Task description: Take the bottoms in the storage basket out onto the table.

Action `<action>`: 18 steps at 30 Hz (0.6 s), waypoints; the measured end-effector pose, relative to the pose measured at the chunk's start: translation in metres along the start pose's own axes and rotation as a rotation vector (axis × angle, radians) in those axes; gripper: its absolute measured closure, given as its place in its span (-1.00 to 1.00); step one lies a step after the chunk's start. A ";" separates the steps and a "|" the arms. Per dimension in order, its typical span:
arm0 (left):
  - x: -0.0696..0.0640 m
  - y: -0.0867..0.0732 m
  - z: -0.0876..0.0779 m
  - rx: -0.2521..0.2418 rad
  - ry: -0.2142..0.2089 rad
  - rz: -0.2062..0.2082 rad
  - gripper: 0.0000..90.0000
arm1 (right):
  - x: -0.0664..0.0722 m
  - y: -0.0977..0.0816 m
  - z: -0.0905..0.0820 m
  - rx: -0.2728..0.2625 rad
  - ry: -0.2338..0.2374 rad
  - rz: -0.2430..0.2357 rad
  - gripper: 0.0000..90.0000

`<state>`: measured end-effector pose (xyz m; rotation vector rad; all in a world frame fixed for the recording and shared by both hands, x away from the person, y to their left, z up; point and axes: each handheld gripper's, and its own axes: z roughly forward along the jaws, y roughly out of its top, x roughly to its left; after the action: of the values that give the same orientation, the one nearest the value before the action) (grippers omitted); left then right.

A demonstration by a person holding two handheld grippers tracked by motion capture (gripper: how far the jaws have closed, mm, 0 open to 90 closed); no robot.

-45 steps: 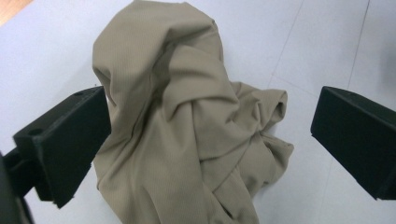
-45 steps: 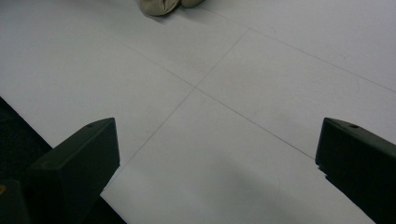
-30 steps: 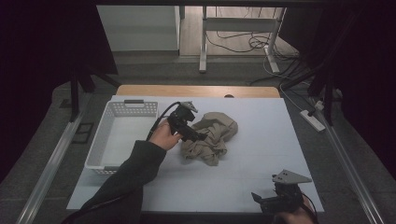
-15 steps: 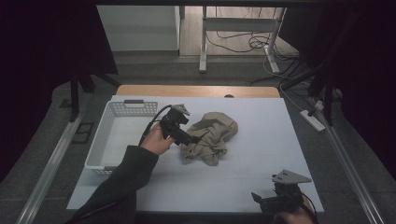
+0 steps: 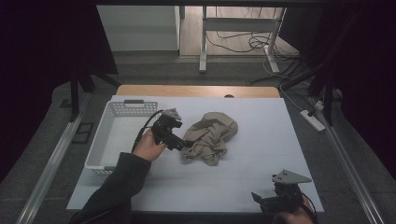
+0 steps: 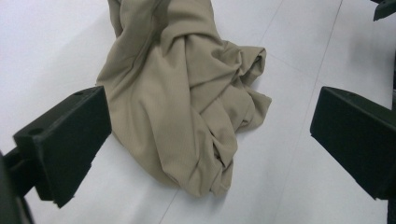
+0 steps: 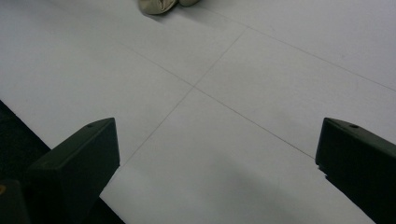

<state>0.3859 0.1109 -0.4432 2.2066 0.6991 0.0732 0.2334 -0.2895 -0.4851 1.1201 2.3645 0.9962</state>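
A crumpled tan cloth (image 5: 211,135) lies in a heap near the middle of the white table (image 5: 261,154). My left gripper (image 5: 183,144) is at the cloth's left edge, open. In the left gripper view the cloth (image 6: 187,102) lies between and beyond the wide-apart jaws, and nothing is gripped. My right gripper (image 5: 261,199) rests at the table's front right corner, open, with bare table between its jaws in the right gripper view. A corner of the cloth (image 7: 161,5) shows far off there.
A white perforated basket (image 5: 116,135) stands at the table's left side, just behind the left hand. A wooden strip (image 5: 196,91) runs along the table's far edge. Metal rails flank both sides. Cables lie on the floor beyond.
The left hand and its gripper have drawn slightly left and toward the front, now at the cloth's left edge. The right gripper has not moved.
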 end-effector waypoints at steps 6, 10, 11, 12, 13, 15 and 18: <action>0.000 -0.007 -0.002 -0.003 0.011 -0.004 -1.00 | 0.000 0.000 0.000 -0.001 -0.001 0.002 -1.00; 0.000 -0.011 -0.004 -0.002 0.009 -0.012 -1.00 | 0.000 0.000 0.000 -0.001 -0.001 0.003 -1.00; 0.000 -0.013 -0.004 -0.002 0.008 -0.014 -1.00 | 0.000 0.000 0.000 -0.002 -0.001 0.003 -1.00; 0.000 -0.013 -0.004 -0.002 0.008 -0.014 -1.00 | 0.000 0.000 0.000 -0.002 -0.001 0.003 -1.00; 0.000 -0.015 -0.005 0.001 0.008 -0.015 -1.00 | 0.000 0.000 0.000 -0.003 -0.001 0.003 -1.00; -0.001 -0.017 -0.007 -0.005 0.008 -0.018 -1.00 | 0.000 0.000 -0.001 -0.007 0.001 0.001 -1.00; -0.002 -0.019 -0.009 -0.010 0.008 -0.021 -1.00 | 0.000 0.000 -0.001 -0.013 0.007 0.003 -1.00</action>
<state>0.3735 0.1261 -0.4505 2.1904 0.7242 0.0746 0.2330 -0.2905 -0.4840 1.1177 2.3594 1.0163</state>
